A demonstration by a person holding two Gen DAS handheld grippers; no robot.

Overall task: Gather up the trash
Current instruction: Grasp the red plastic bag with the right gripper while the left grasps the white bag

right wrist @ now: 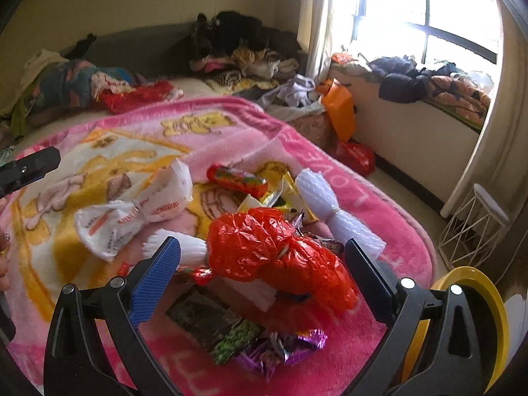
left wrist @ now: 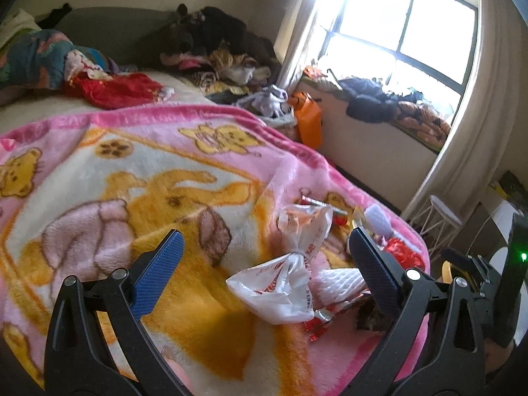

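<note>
Left gripper (left wrist: pixel 265 247) wide open over white knotted bag (left wrist: pixel 290 264), right gripper (right wrist: pixel 262 257) wide open, straddling red plastic bag (right wrist: pixel 277 254), both empty

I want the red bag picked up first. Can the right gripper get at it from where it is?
Probably yes. The red bag lies on top of the pile on the blanket, right between the open right gripper's fingers, with nothing over it. The wrappers under it might get caught too.
</note>
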